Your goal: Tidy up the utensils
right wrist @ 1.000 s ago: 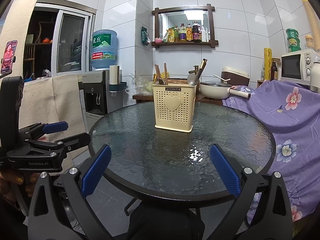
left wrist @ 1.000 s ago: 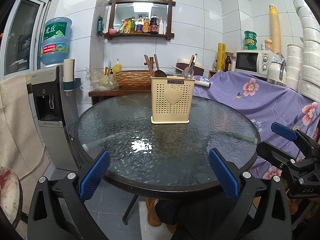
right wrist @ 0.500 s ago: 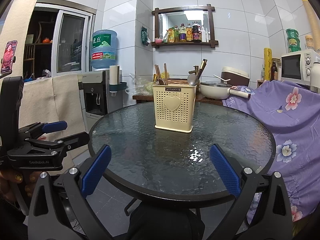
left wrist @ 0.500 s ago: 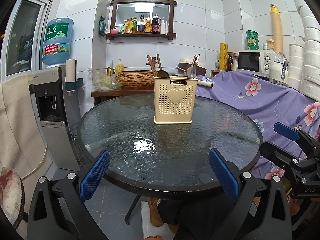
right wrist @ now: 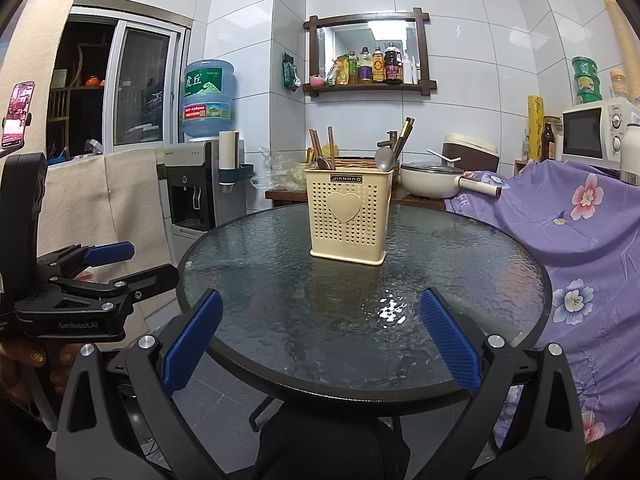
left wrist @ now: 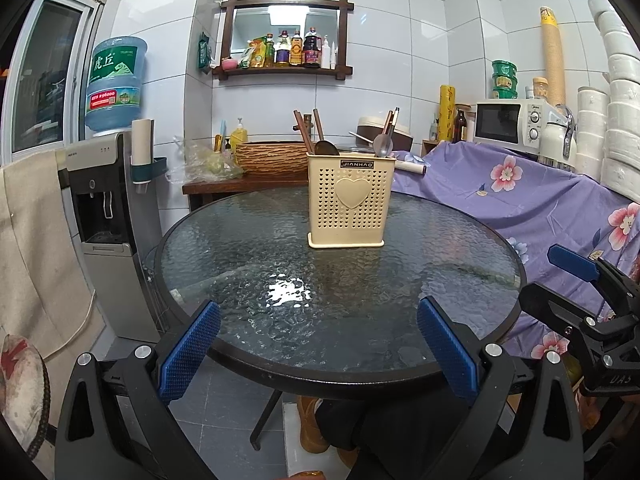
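A cream perforated utensil holder with a heart on its front stands upright near the middle of the round glass table. Wooden chopsticks and a dark spoon stick up on its left side; a metal spoon and more chopsticks stand on its right. My left gripper is open at the table's near edge, nothing between its blue pads. My right gripper is open too, empty, at the near edge. Each gripper shows at the side of the other's view.
A water dispenser stands left of the table. A purple flowered cloth covers furniture on the right, with a microwave behind it. A low wooden bench with a basket lies behind the table. A person's legs are under the table's near side.
The left wrist view has shifted slightly, so the holder sits a little further right and higher in it. The right gripper has barely moved. Both stay open.
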The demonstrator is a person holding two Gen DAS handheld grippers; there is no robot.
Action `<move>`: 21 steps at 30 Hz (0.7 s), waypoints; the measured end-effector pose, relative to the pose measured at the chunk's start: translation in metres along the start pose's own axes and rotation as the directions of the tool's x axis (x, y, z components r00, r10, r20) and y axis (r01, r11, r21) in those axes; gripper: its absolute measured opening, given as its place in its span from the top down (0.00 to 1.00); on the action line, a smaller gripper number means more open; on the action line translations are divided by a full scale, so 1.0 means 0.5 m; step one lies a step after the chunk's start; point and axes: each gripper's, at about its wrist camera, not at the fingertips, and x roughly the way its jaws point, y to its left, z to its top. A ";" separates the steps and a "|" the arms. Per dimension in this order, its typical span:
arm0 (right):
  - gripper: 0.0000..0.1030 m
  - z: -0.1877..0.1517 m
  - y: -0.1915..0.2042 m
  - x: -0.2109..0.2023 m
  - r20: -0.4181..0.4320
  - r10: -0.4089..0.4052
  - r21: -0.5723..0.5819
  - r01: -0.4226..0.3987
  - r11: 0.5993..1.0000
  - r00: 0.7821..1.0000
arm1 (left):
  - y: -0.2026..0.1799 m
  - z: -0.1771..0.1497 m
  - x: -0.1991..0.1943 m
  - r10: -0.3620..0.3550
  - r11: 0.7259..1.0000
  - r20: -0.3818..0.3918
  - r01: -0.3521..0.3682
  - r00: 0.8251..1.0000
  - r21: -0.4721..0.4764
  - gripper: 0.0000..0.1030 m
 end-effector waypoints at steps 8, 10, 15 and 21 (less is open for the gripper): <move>0.06 0.001 0.001 -0.001 0.000 0.002 -0.002 -0.002 1.000 1.000 | -0.001 0.000 0.000 0.000 1.000 0.001 0.000 1.000 0.001 0.06; 0.06 0.001 0.001 0.001 -0.001 0.003 -0.001 -0.003 1.000 1.000 | -0.001 0.000 0.000 0.001 1.000 0.001 -0.001 1.000 0.002 0.06; 0.06 0.001 0.001 0.001 -0.001 0.003 -0.003 -0.003 1.000 1.000 | -0.001 0.000 0.000 0.001 1.000 0.000 -0.001 1.000 0.001 0.06; 0.06 0.001 0.002 0.001 -0.001 0.003 -0.001 -0.003 1.000 1.000 | -0.002 0.000 0.000 0.001 1.000 0.001 -0.001 1.000 0.002 0.06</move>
